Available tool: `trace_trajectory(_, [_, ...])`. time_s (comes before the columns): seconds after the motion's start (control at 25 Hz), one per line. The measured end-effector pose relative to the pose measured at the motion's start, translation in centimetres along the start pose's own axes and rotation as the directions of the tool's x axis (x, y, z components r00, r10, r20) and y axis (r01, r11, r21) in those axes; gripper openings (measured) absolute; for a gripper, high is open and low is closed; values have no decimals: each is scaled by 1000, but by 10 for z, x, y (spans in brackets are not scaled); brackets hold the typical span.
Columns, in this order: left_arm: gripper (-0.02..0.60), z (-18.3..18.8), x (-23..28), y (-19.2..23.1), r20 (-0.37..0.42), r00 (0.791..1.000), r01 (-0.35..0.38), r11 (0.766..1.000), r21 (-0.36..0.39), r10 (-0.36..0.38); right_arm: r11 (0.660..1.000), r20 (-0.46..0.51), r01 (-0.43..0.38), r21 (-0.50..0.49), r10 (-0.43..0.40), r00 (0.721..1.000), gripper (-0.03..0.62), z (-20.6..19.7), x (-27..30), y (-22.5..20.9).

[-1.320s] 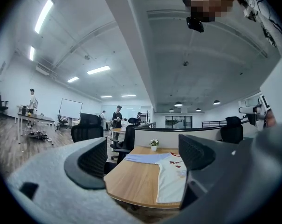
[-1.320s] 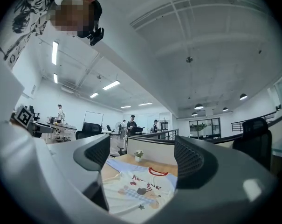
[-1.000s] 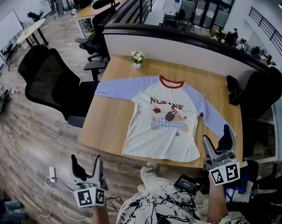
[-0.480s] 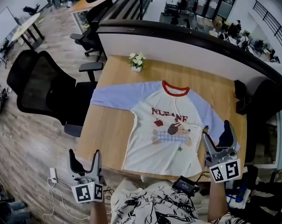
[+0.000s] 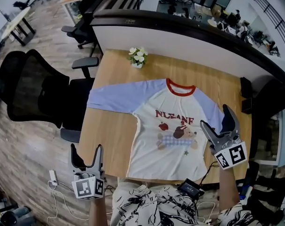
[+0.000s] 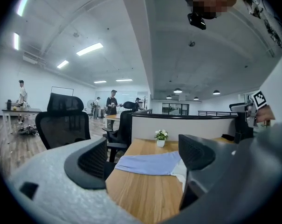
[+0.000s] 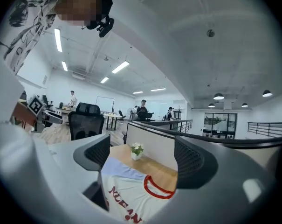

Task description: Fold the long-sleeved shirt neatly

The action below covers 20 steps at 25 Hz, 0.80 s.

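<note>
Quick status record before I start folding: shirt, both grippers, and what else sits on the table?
shirt: flat on the table, print up, one sleeve stretched toward the left edge, unfolded
left gripper: open, empty, at the table's near left corner
right gripper: open, empty, above the shirt's other sleeve
also on table: small flower pot at far edge

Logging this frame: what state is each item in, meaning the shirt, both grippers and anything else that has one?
White long-sleeved shirt with blue sleeves and red collar: unfolded, spread flat, print up.
Left gripper: open, nothing between the jaws.
Right gripper: open, nothing between the jaws.
Small white pot of flowers: upright on the wooden table.
Black mesh office chair: unoccupied.
</note>
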<state>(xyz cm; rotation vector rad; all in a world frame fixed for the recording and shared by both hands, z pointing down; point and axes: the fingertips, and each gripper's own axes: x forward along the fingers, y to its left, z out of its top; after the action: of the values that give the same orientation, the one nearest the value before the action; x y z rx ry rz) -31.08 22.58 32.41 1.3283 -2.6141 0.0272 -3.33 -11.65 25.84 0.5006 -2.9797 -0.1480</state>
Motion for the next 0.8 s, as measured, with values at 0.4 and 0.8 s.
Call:
trace_trajectory(0.4, [468,-37,87,53,-98,995,35,999,-1,-35,975,-118,-213,-57,206,971,424,-16,161,22])
trace_trajectory(0.8, [468,-106,166,89,-250,964,84,995,-55,-95,901,-258,-432,23,423,868,413,-88,330,111])
